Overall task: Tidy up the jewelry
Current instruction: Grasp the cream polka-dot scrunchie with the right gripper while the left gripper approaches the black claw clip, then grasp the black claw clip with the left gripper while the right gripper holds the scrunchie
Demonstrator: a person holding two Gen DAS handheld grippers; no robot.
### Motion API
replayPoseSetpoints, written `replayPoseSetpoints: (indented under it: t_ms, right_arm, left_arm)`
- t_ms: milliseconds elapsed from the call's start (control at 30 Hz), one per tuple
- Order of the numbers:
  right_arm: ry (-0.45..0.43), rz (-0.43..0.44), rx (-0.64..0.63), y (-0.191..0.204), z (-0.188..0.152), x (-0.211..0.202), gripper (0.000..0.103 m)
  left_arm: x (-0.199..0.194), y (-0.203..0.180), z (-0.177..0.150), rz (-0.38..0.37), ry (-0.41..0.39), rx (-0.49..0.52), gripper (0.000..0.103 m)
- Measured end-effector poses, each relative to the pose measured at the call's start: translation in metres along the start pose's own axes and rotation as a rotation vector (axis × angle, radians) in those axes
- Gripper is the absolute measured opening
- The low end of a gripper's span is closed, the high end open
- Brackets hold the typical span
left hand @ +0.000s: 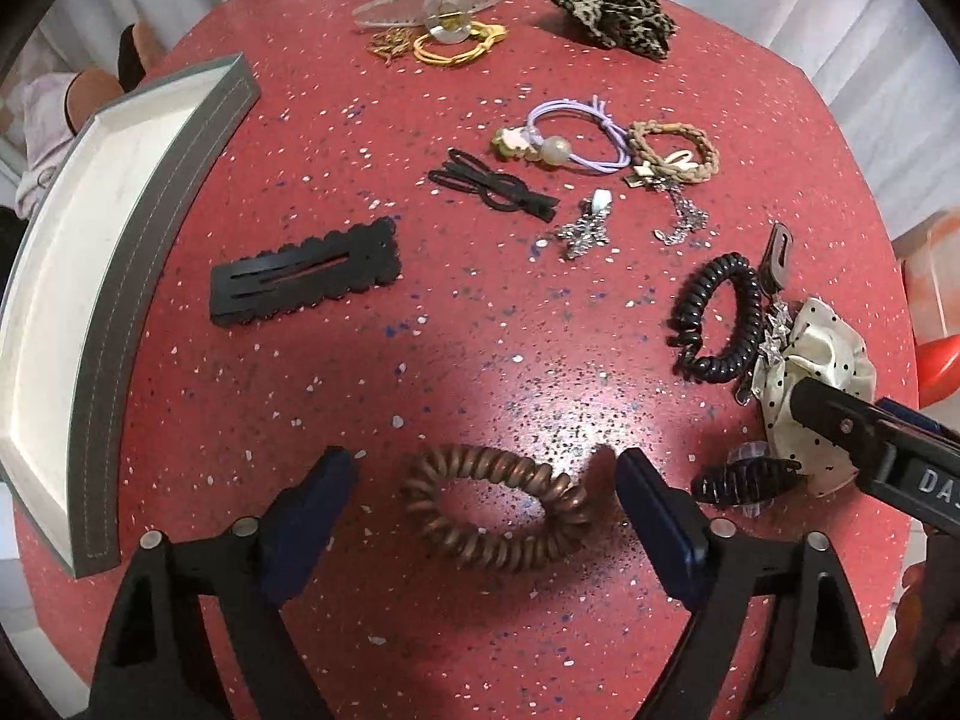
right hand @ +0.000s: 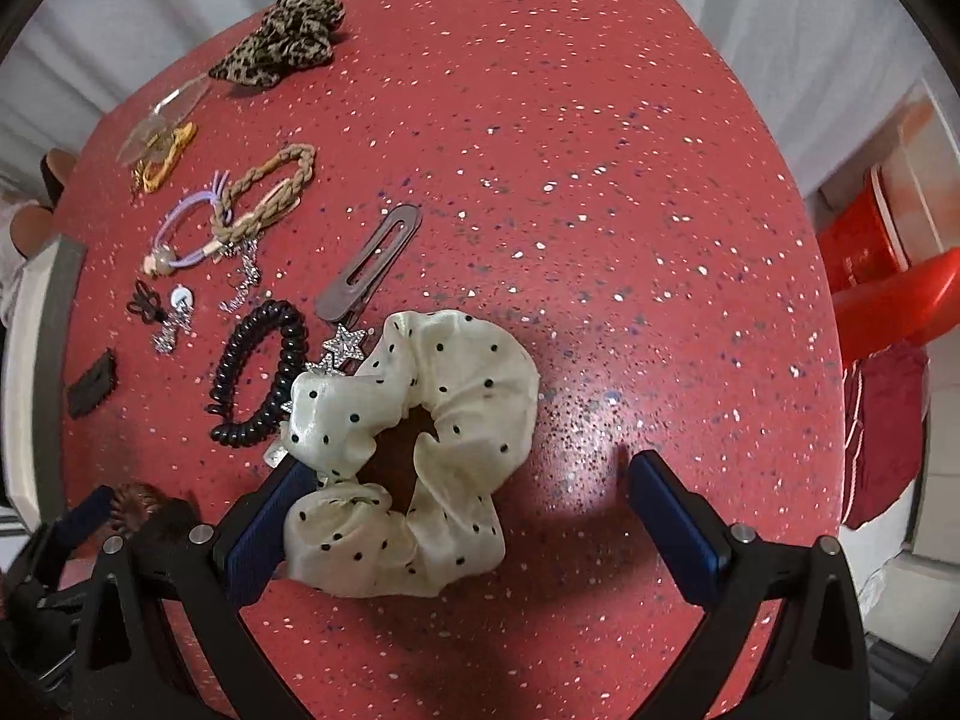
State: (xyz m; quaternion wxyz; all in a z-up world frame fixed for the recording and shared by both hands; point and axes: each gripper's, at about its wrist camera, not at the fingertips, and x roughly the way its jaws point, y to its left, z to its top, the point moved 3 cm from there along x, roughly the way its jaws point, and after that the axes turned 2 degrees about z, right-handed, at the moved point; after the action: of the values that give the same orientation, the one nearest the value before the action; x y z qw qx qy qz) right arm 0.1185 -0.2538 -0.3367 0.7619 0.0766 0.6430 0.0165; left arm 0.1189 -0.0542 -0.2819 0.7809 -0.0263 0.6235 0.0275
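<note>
Left gripper [left hand: 486, 480] pointed down at the red speckled table [left hand: 480, 324], jaws apart, the brown coil hair tie [left hand: 495, 507] lying flat between its pads, untouched. Grey tray [left hand: 108, 312] sat up and left of that claw. Right gripper [right hand: 474, 480] also stood open; the cream dotted scrunchie [right hand: 420, 450] lay between its jaws against the left pad, clear of the right one. Black coil tie [right hand: 264, 372] just up-left of it.
</note>
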Motion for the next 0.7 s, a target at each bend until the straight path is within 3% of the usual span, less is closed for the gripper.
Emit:
replayPoseSetpoints:
  t_ms: [167,233,433,600,633,667,700]
  right_arm:
    - [-0.017,-0.026,-0.038,0.011,-0.001,0.000,0.081]
    - [-0.035,-0.029,-0.056,0.016,-0.001,-0.003,0.059]
    - [-0.048,0.010,-0.027,0.014,0.000,-0.009,0.026]
    - [-0.067,0.044,-0.031,0.005,-0.009,-0.023,0.020]
    - [-0.069,0.049,-0.029,0.011,-0.014,-0.029,0.020]
    - [-0.071,0.057,-0.026,0.010,-0.017,-0.031,0.020]
    - [-0.073,0.065,-0.021,0.010,-0.018,-0.034,0.019]
  left_arm:
    - [-0.005,-0.006,-0.003,0.033,-0.011,0.010,0.069]
    - [-0.007,-0.007,-0.003,0.030,-0.009,0.007,0.067]
    - [-0.013,-0.005,-0.005,0.005,-0.009,-0.012,0.054]
    - [-0.023,0.006,-0.011,-0.036,-0.036,-0.011,0.035]
    - [-0.026,0.008,-0.010,-0.051,-0.041,-0.009,0.027]
    - [-0.029,0.007,-0.009,-0.061,-0.045,-0.006,0.001]
    - [-0.030,0.005,-0.008,-0.095,-0.035,-0.004,0.001]
